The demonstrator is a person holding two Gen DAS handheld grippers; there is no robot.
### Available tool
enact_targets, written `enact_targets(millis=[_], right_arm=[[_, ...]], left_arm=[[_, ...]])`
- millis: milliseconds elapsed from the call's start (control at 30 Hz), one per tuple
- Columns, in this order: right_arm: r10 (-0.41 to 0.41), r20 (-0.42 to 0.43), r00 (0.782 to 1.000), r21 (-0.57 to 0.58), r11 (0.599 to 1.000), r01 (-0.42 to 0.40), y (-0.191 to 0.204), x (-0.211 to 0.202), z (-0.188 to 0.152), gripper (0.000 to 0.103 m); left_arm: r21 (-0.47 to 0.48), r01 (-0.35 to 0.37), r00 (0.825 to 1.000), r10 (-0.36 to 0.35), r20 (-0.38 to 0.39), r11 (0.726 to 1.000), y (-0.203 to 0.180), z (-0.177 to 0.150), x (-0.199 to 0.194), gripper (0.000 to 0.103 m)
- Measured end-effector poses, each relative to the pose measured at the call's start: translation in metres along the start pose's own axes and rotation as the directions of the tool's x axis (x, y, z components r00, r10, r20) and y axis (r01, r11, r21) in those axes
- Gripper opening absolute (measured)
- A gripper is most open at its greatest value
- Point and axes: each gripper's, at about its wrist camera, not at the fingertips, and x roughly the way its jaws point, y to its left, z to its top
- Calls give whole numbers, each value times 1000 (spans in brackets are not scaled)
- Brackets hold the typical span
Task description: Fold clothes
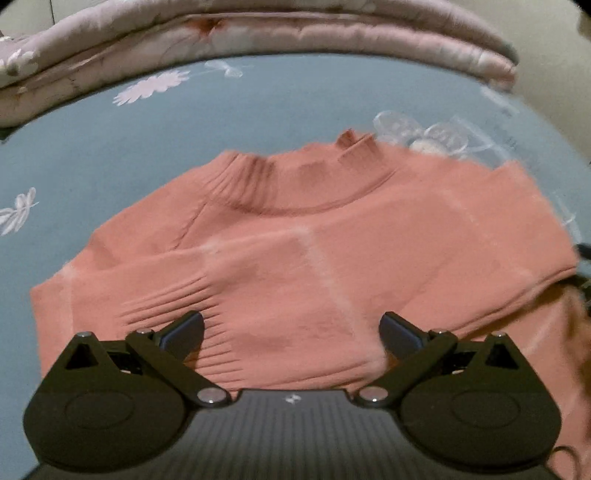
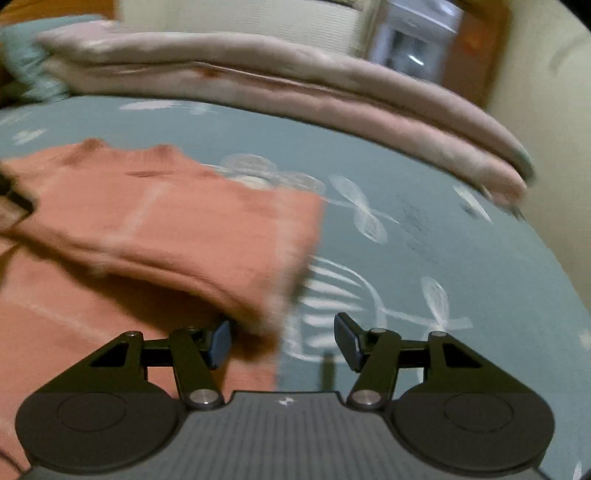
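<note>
Our left gripper (image 1: 291,332) hangs with jaws spread wide over the folded salmon sweater (image 1: 295,258), gripping nothing. Our right gripper (image 2: 282,341) also stands apart at the sweater's folded corner, clamping nothing. The sweater lies on the blue flowered bed sheet (image 2: 443,240), with a pink quilt (image 1: 295,33) beyond.

No legible text, label, brand name or number appears in either view. One small white emblem, unreadable, sits on each ribbed grey claw housing (image 1: 291,424).
</note>
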Motion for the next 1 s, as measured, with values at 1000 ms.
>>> enact_targets(millis=[1000], right_arm=[[147,45,988,127,980,-152,-24,19,14,62]], left_arm=[[260,23,996,-45,81,965,-145,46,7,101]])
